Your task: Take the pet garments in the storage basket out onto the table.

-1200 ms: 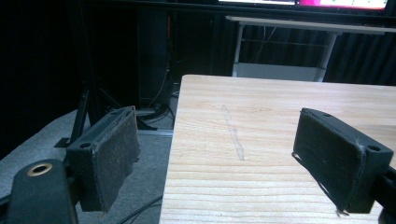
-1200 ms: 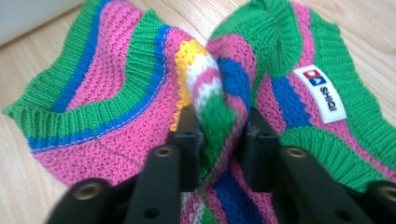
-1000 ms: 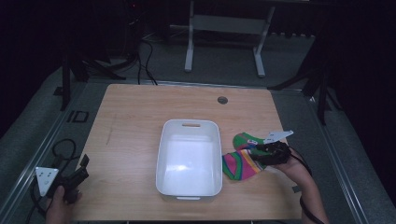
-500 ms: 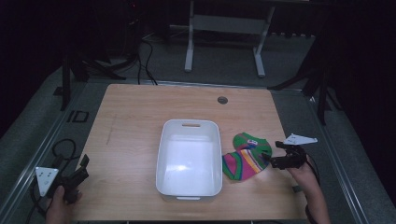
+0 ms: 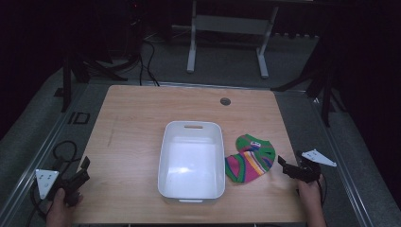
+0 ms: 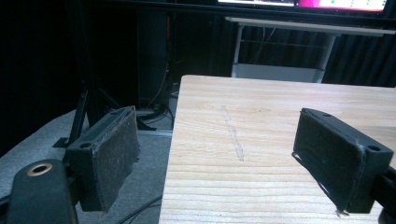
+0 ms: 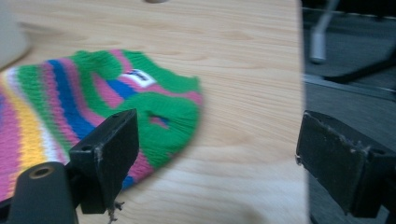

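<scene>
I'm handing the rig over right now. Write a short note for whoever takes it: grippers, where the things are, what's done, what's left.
Right gripper: jaws have just been opening, now wide, nothing between them; it sits near the table's right edge, just right of the striped knit hat.
Left gripper: open, holding nothing, at the table's near left corner.
Hat: flat on the wooden table, close beside the right wall of the white bin.
Bin: mid-table, nothing in it.
Done: hat let go on the table.
Left: likely regrasping the hat and putting it into the bin, if that is the aim.
</scene>
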Available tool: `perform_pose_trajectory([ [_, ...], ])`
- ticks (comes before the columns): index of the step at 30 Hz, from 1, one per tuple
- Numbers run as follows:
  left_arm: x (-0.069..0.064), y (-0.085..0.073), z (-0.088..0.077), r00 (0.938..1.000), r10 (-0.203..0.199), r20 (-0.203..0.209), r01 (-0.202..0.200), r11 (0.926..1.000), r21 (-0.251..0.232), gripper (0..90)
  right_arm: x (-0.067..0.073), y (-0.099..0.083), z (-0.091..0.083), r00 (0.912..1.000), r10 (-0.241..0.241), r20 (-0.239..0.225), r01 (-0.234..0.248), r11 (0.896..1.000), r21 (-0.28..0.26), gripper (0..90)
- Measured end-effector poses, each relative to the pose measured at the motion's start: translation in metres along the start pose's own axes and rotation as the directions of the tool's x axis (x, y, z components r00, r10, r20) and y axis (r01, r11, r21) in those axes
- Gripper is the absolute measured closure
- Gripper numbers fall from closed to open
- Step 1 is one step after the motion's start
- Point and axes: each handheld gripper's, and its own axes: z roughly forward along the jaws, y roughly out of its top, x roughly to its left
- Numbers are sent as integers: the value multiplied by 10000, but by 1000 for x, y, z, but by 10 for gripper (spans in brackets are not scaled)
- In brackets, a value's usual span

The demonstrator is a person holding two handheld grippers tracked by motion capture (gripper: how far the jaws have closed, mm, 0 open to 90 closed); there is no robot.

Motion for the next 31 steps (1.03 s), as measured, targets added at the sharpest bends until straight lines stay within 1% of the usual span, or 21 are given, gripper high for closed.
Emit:
perform_pose_trajectory([
  [1,0,0,0,10000,3,1,-3,10000,1,148,-1,-2,-2,9999,131,17,-131,9999,-74,131],
  [2,0,0,0,10000,3,1,-3,10000,1,148,-1,-2,-2,9999,131,17,-131,9999,-74,131],
  [3,0,0,0,10000,4,-1,-4,10000,1,148,0,-5,-5,9984,318,468,-310,9994,-177,132],
  [4,0,0,0,10000,8,-8,-8,10000,1,148,0,-7,-7,9975,376,605,-363,9991,-225,132],
  [5,0,0,0,10000,7,-9,-7,10000,-9,148,0,-9,-8,9955,433,840,-410,9988,-285,133],
  [6,0,0,0,10000,7,-9,-7,10000,-9,148,0,-9,-8,9955,433,840,-410,9988,-285,133],
  [8,0,0,0,10000,5,-16,-5,10000,-17,148,1,-14,-13,9896,717,1249,-667,9968,-441,135],
  [13,0,0,0,10000,8,-8,-8,10000,-16,148,0,-22,-22,9825,899,1633,-783,9940,-765,136],
  [14,0,0,0,10000,3,-10,-3,10000,-21,148,-1,-23,-24,9815,973,1650,-835,9926,-887,136],
  [15,0,0,0,10000,3,-10,-3,10000,-21,147,-1,-23,-24,9815,973,1650,-835,9926,-887,136],
  [17,0,0,0,10000,5,-15,-5,10000,-35,148,-2,-24,-28,9784,1078,1762,-876,9890,-1189,136],
  [18,0,0,0,10000,4,-18,-4,10000,-37,148,-2,-25,-29,9769,1098,1835,-882,9886,-1221,137],
  [19,0,0,0,10000,4,-18,-4,10000,-37,148,-2,-26,-30,9771,1080,1835,-859,9885,-1249,137],
  [21,0,0,-1,10000,5,-24,-5,10000,-37,148,-1,-27,-30,9766,1014,1897,-791,9894,-1214,137],
  [24,-1,0,-1,10000,38,-13,-38,10000,-48,147,-1,-28,-31,9755,1044,1936,-814,9890,-1231,138],
  [29,-1,0,-1,10000,45,-15,-45,10000,-55,148,-2,-28,-30,9778,1061,1804,-850,9890,-1211,140],
  [31,-1,0,-1,10000,42,-16,-42,10000,-54,148,-2,-29,-30,9769,1079,1844,-862,9888,-1220,140],
])
